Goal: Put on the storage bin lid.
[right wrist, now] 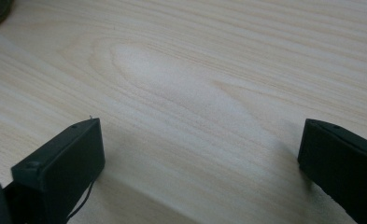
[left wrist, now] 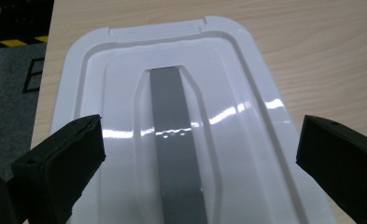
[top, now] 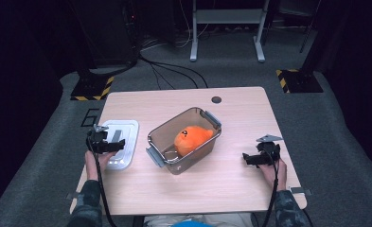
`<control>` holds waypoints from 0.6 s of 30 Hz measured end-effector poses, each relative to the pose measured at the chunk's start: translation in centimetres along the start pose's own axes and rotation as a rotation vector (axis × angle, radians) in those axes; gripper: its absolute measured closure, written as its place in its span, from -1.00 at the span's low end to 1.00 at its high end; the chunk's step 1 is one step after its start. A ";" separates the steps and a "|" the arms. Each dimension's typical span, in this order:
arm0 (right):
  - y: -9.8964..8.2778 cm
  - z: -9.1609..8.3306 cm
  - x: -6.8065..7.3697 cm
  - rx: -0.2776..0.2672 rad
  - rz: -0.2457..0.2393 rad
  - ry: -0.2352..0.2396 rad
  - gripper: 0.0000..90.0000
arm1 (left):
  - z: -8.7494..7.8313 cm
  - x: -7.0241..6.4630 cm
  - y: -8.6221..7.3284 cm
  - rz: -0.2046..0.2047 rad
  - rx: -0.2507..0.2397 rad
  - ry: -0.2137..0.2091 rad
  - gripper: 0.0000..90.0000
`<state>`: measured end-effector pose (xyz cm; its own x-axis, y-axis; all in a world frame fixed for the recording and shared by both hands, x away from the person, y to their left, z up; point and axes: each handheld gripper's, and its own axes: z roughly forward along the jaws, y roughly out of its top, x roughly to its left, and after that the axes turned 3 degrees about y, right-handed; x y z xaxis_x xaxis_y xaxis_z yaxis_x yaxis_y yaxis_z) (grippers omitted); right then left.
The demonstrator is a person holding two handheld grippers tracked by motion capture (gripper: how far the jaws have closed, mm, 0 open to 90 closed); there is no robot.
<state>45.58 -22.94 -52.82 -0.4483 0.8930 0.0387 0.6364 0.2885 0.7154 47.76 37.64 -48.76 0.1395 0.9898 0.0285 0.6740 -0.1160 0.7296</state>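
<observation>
A clear plastic box with grey latches stands mid-table, and an orange plush toy lies inside it. Its white lid with a grey centre strip lies flat at the left of the table. My left gripper hovers over the lid's near end, open, its jaws spread wide to either side of the grey strip with nothing between them. Over bare wood at the table's right, my right gripper is open too, and its jaws hold nothing.
The wooden table has a round cable hole near its far edge. Beyond it lie grey carpet, black cables, two yellow-striped stand bases and a white frame's legs. Bare wood stretches ahead of the right gripper.
</observation>
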 end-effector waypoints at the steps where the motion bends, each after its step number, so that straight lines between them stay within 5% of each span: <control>1: 0.0 0.0 0.0 0.000 0.000 0.000 -1.00 | 0.2 0.2 0.0 -0.012 0.002 0.001 -0.99; 15: 0.0 0.0 0.0 -0.001 0.000 0.002 -1.00 | 3.0 1.0 -0.1 -0.042 0.059 0.029 -0.97; 18: 0.0 0.0 0.0 0.000 -0.002 0.002 -1.00 | 3.1 1.0 -0.2 -0.044 0.047 0.030 -0.80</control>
<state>45.56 -22.97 -52.82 -0.4510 0.8917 0.0387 0.6352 0.2902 0.7158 50.05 38.38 -50.96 0.0874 0.9960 0.0177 0.7124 -0.0749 0.6978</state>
